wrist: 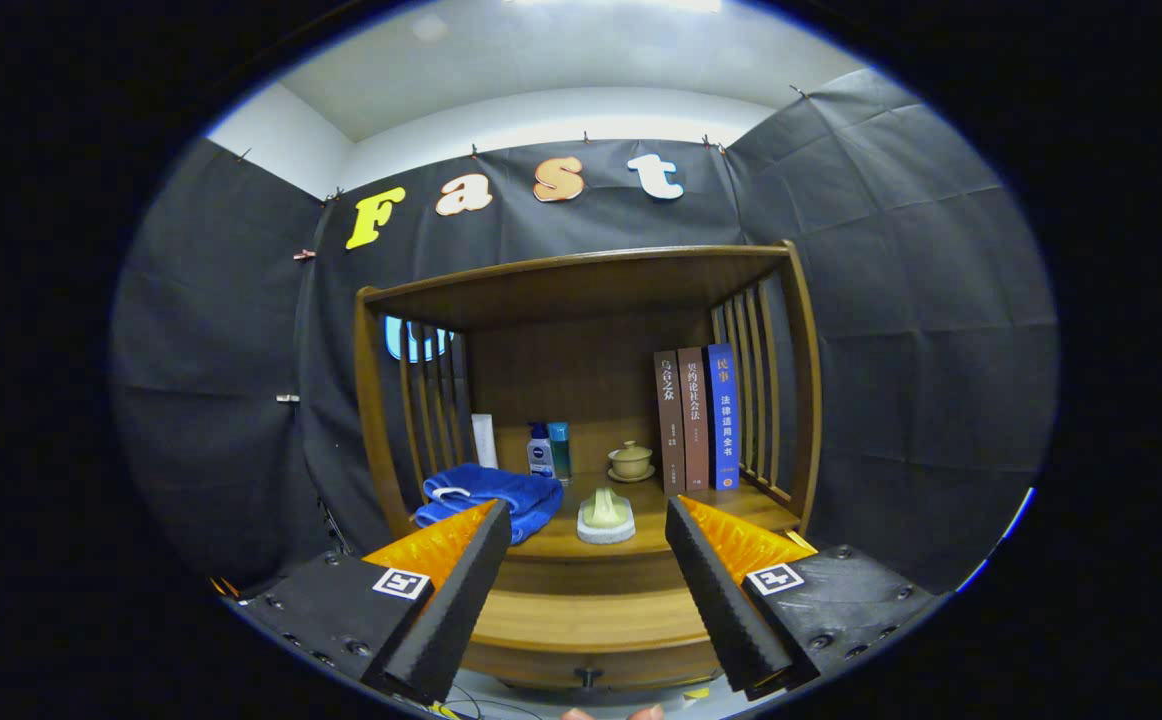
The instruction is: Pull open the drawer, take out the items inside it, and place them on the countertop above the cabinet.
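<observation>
1. Wood cabinet (pixel 581 400) against black cloth wall; countertop (pixel 641 535) under a shelf roof, slatted sides.
2. On countertop, L to R: blue towel (pixel 486 497), white tube (pixel 484 440) behind it, 2 bottles (pixel 547 450), sponge (pixel 606 515) at front centre, lidded cup (pixel 631 460) behind sponge, 3 upright books (pixel 696 415) by R slats.
3. Drawer (pixel 591 625) below countertop, shut; long axis runs L–R, front faces gripper, knob (pixel 588 677) low centre. Contents hidden.
4. Gripper (pixel 589 560) fingers wide apart, holding nothing, just ahead of drawer front; sponge seen between them.
</observation>
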The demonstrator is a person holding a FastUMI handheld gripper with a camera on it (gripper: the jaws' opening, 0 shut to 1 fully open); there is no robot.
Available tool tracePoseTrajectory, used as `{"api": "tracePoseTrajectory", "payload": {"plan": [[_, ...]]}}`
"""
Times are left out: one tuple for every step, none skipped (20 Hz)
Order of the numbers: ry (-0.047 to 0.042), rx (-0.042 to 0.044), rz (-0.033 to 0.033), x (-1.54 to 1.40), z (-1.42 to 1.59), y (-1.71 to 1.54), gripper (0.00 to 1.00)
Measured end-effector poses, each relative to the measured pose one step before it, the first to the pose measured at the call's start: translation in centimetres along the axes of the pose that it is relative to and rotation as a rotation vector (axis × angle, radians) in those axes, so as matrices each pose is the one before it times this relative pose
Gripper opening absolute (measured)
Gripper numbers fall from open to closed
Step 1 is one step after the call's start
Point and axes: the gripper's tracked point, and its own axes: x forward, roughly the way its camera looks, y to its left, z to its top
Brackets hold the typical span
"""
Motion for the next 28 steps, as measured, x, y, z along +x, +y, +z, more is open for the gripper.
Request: {"api": "tracePoseTrajectory", "payload": {"plan": [[-0.00665,-0.00985,-0.00397,-1.487,-1.222,0.068,0.99],[0.01389,-0.00376,0.00012,-1.153,-1.746,0.33,0.99],[0.02262,-0.00034,-0.00162,-1.015,-1.806,0.212,0.99],[0.02613,0.00186,-0.00759,-0.705,-1.839,-0.185,0.99],[0.0135,-0.00196,-0.0062,-0.447,-1.568,-0.222,0.99],[0.00988,0.00012,-0.01605,-0.223,-1.243,-0.568,0.99],[0.01008,0.0014,-0.01039,-0.218,-1.368,-0.369,0.99],[0.01471,-0.00629,-0.00639,-0.147,-1.302,-0.137,0.99],[0.01669,-0.00849,-0.0036,-0.006,-1.155,-0.146,0.99],[0.01962,-0.00906,0.00165,0.248,-1.065,0.009,0.99],[0.01472,-0.00972,0.00391,0.281,-0.833,0.081,0.99],[0.00595,-0.01004,0.00186,0.435,-0.418,0.088,0.99],[0.00971,-0.00828,0.00739,0.464,-0.511,0.251,0.99],[0.01186,-0.00181,0.01043,0.524,-0.543,0.41,0.99],[0.01822,0.00023,0.0051,0.466,-0.717,0.392,0.99],[0.02091,0.00145,0.00626,0.554,-0.711,0.333,0.99],[0.01582,0.00466,0.00447,0.568,-0.712,0.461,0.99],[0.01233,0.00544,0.0027,0.604,-0.485,0.332,1.0],[0.00794,0.00237,-0.00049,0.533,-0.49,0.278,1.0],[0.00483,-0.0025,0.00067,0.52,-0.322,0.276,1.0],[0.00013,-0.00746,-0.00397,0.468,-0.257,0.127,1.0],[0.0025,-0.00959,-0.00573,0.447,-0.222,-0.025,1.0],[0.00322,-0.00569,-0.00666,0.491,-0.302,-0.101,0.99],[0.00681,0.00261,-0.007,0.594,-0.337,-0.136,0.99],[0.00698,0.00884,-0.00118,0.533,-0.262,0.013,0.99],[0.00718,0.00419,-0.00664,0.447,-0.253,0.004,0.99],[0.00555,0.00172,-0.00807,0.452,-0.128,-0.199,0.99],[0.01563,0.00569,0.00323,0.202,-0.297,-0.088,0.99]]}}
